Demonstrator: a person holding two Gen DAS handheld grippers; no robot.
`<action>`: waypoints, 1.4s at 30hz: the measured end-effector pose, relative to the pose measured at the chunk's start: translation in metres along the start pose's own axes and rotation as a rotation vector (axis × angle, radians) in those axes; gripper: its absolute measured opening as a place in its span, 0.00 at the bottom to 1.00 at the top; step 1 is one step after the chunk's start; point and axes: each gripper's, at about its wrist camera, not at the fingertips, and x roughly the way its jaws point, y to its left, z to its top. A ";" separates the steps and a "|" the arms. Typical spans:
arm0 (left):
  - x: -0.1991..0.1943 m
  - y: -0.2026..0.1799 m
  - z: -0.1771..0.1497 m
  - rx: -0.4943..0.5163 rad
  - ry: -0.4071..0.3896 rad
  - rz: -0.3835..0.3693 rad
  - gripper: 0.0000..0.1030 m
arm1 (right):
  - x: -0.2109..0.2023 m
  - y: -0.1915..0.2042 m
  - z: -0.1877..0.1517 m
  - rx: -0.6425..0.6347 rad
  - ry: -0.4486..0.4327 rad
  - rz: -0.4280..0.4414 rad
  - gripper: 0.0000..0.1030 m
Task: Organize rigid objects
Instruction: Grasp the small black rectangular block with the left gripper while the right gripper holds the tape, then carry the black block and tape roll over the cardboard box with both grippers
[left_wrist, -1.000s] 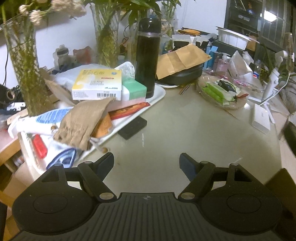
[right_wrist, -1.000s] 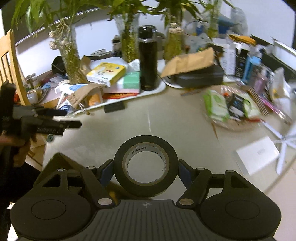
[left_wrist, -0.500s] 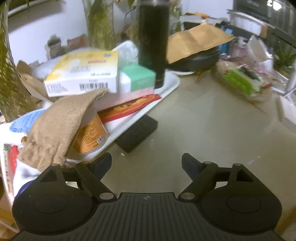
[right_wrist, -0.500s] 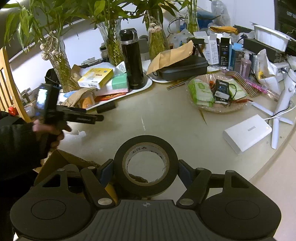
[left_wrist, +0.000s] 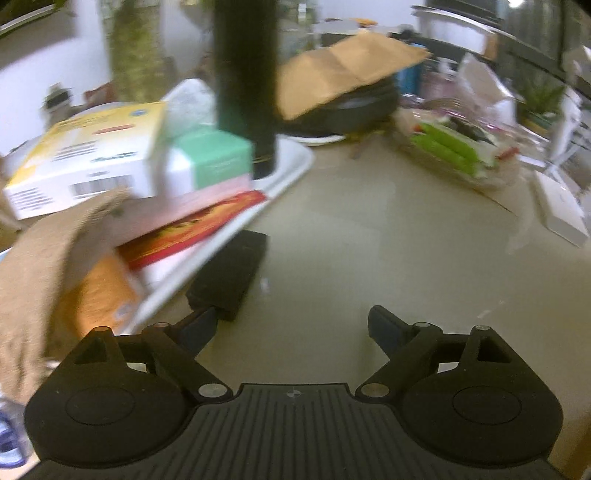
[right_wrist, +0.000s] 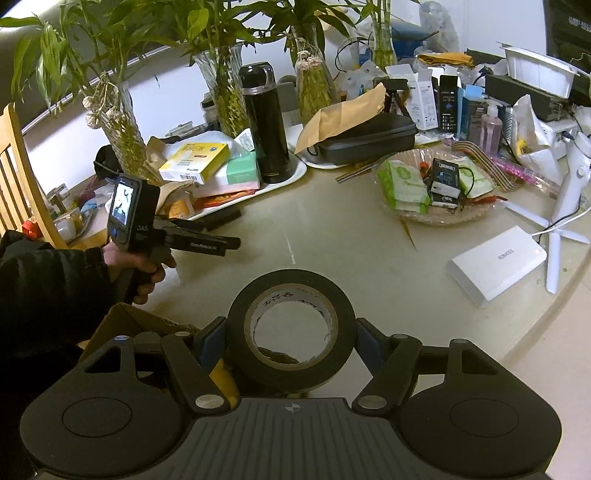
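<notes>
My right gripper (right_wrist: 291, 334) is shut on a roll of black tape (right_wrist: 291, 299) and holds it upright above the table's near edge, over an open cardboard box (right_wrist: 129, 321). My left gripper (left_wrist: 291, 325) is open and empty, low over the table. A flat black block (left_wrist: 229, 273) lies on the table just beyond its left fingertip (left_wrist: 201, 325), against the rim of a white tray (left_wrist: 236, 221). In the right wrist view the left gripper (right_wrist: 229, 242) points at that block (right_wrist: 221, 218).
The tray holds a tall black flask (right_wrist: 267, 125), a yellow box (right_wrist: 195, 162), a green box (right_wrist: 242, 171) and a brown cloth (left_wrist: 48, 254). A glass dish of packets (right_wrist: 436, 184), a white power bank (right_wrist: 496, 266), a black case (right_wrist: 365, 142) and plant vases (right_wrist: 218, 85) ring the table.
My left gripper has moved forward and down toward the black block by the tray, still open. My right gripper has drawn back and risen with the tape still in it.
</notes>
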 end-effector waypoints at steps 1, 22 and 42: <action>0.001 -0.003 0.000 0.015 -0.003 -0.006 0.87 | 0.000 0.000 0.000 0.001 -0.001 -0.003 0.73; 0.014 0.013 0.016 -0.036 -0.018 0.021 0.65 | -0.002 -0.003 -0.005 0.021 -0.008 0.006 0.73; 0.010 0.012 0.024 -0.064 0.056 0.007 0.30 | 0.006 -0.004 -0.007 0.048 0.027 -0.030 0.73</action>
